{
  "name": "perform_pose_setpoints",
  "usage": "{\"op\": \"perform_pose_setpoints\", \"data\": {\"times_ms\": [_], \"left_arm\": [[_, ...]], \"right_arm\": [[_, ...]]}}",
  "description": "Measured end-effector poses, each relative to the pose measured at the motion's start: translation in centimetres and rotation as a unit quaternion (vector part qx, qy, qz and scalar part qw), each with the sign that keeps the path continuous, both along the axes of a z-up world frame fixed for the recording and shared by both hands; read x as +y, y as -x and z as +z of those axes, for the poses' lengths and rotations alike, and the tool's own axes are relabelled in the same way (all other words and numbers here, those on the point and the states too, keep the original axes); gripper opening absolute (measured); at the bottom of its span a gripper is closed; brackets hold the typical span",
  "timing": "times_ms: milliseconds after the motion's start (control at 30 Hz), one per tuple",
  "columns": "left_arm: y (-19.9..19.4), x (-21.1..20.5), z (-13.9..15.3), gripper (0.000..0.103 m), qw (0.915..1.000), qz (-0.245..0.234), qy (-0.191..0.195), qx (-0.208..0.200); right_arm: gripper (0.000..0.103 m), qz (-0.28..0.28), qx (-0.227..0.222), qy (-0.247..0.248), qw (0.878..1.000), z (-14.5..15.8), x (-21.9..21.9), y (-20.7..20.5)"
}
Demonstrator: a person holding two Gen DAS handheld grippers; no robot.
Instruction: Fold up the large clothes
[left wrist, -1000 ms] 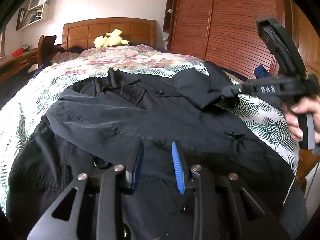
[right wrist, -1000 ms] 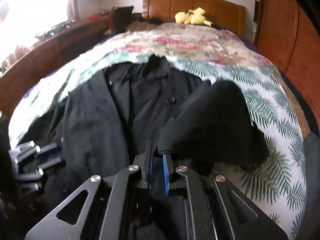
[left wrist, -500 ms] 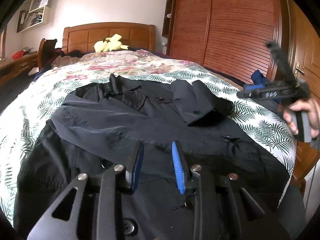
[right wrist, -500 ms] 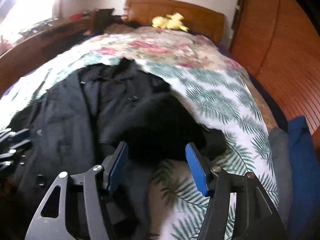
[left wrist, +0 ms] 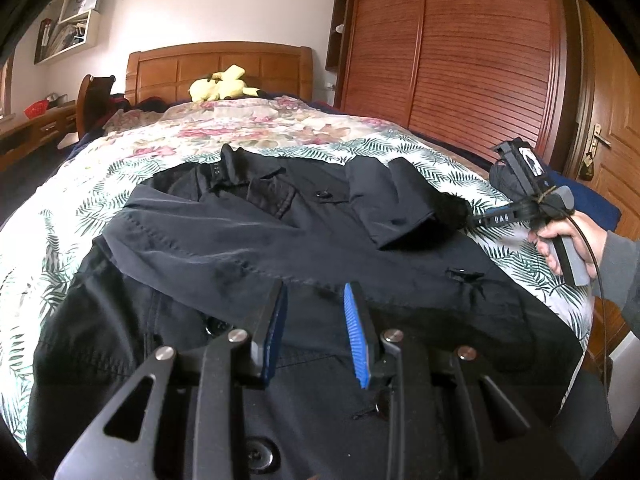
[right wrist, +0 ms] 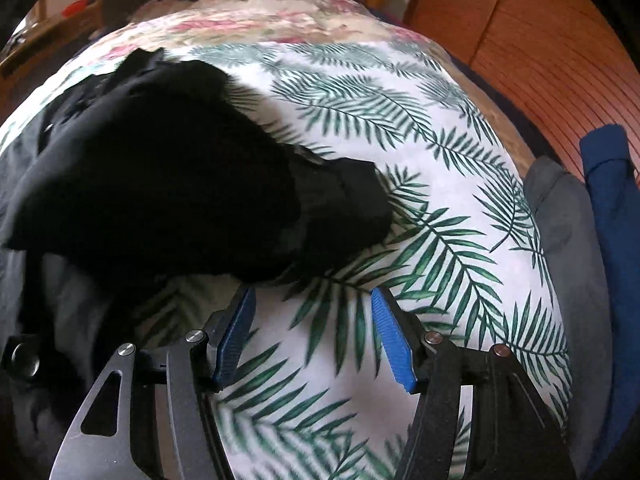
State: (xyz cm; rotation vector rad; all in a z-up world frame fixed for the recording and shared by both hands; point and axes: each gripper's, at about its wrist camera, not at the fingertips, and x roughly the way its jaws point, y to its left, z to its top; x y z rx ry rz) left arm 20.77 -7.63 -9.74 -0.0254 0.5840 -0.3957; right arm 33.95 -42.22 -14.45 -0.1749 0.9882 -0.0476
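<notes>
Jacket [left wrist: 256, 248], black and large, lies face up on the bed [left wrist: 80, 184], collar toward the headboard [left wrist: 218, 66] and hem at the foot edge, so its long axis runs the length of the mattress. One sleeve is laid across the chest. The other sleeve [left wrist: 396, 204] is doubled inward near the bed's right edge, its cuff end poking outward over the leaf-print cover.

That cuff is what the next move looks to turn on. In the right wrist view the sleeve [right wrist: 192, 184] sits ahead and to the left of the right gripper [right wrist: 312, 334], its dark tip close to the left blue pad while bare bedcover shows between the jaws. The right gripper stands apart with nothing in it, near the bed's right edge. The sleeve's long axis runs slantwise from the shoulder out toward this edge, so the right hand [left wrist: 572, 236] is plainly the nearer one to it.

The left gripper [left wrist: 314, 334] hovers over the hem at the foot edge, its jaws a little apart with no cloth between the pads; the fabric lies below them. From there the jacket stretches straight away from it, toward the headboard.

A yellow plush toy [left wrist: 220, 88] rests by the headboard.
</notes>
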Motion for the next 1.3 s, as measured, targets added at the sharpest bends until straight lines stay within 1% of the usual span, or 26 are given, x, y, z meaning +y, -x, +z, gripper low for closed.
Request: {"op": "perform_pose_setpoints", "data": {"times_ms": [133, 233, 367, 500, 567, 600, 633, 667, 700, 733, 767, 833, 967, 1067, 1133, 1300], "left_arm": [[-0.2, -0.2, -0.2, 0.027, 1.0000, 0.000, -0.002, 0.002], [-0.4, -0.2, -0.3, 0.027, 1.0000, -0.001, -0.003, 0.004], [-0.3, -0.3, -0.3, 0.027, 1.0000, -0.002, -0.005, 0.003], [-0.3, -0.2, -0.3, 0.027, 1.0000, -0.001, -0.006, 0.003], [-0.3, -0.2, -0.3, 0.027, 1.0000, 0.000, -0.006, 0.001], [-0.3, -0.2, -0.2, 0.027, 1.0000, 0.001, -0.007, 0.000], [-0.2, -0.1, -0.2, 0.027, 1.0000, 0.002, -0.009, -0.001], [-0.1, -0.1, -0.1, 0.027, 0.9999, 0.003, -0.010, -0.002], [0.0, 0.0, -0.1, 0.027, 0.9999, 0.005, -0.012, -0.002], [0.1, 0.1, -0.1, 0.027, 0.9999, 0.007, -0.014, -0.002], [0.2, 0.1, 0.0, 0.027, 0.9998, 0.010, -0.016, -0.003], [0.6, 0.3, 0.3, 0.027, 0.9997, 0.016, -0.019, -0.005], [1.5, 1.1, 0.8, 0.027, 0.9993, 0.029, -0.024, -0.003], [2.4, 2.0, 1.1, 0.027, 0.9987, 0.044, -0.027, 0.000], [3.1, 2.8, 1.4, 0.027, 0.9980, 0.054, -0.032, -0.003], [5.1, 5.2, 2.7, 0.027, 0.9956, 0.084, -0.041, -0.009]], "right_arm": [[0.061, -0.005, -0.032, -0.059, 0.998, 1.2, -0.9, -0.5], [0.061, -0.014, -0.051, -0.081, 0.995, 2.0, -1.0, -0.9], [0.061, -0.052, -0.039, -0.082, 0.994, 1.6, -1.6, -2.5], [0.061, -0.084, -0.005, -0.098, 0.992, -0.5, -2.7, -3.8], [0.061, -0.086, 0.007, -0.104, 0.991, -1.4, -2.8, -4.1], [0.054, -0.082, 0.004, -0.104, 0.991, -1.5, -2.7, -4.0], [0.045, -0.070, 0.001, -0.105, 0.992, -1.5, -2.3, -3.9], [0.027, -0.058, -0.001, -0.104, 0.993, -1.4, -1.9, -3.8], [0.018, -0.050, -0.004, -0.097, 0.994, -1.2, -1.4, -3.7], [0.015, -0.039, -0.013, -0.088, 0.995, -0.8, -0.7, -3.4], [0.010, -0.028, -0.024, -0.089, 0.995, -0.3, -0.1, -3.0], [0.008, -0.012, -0.043, -0.100, 0.994, 1.0, 0.9, -2.2], [0.007, 0.044, -0.090, -0.117, 0.988, 4.9, 4.5, 0.0], [0.006, 0.093, -0.126, -0.131, 0.979, 8.1, 7.8, 1.9], [0.006, 0.129, -0.151, -0.138, 0.970, 10.4, 10.4, 3.3], [0.006, 0.220, -0.178, -0.170, 0.944, 14.5, 17.3, 6.8]]}}
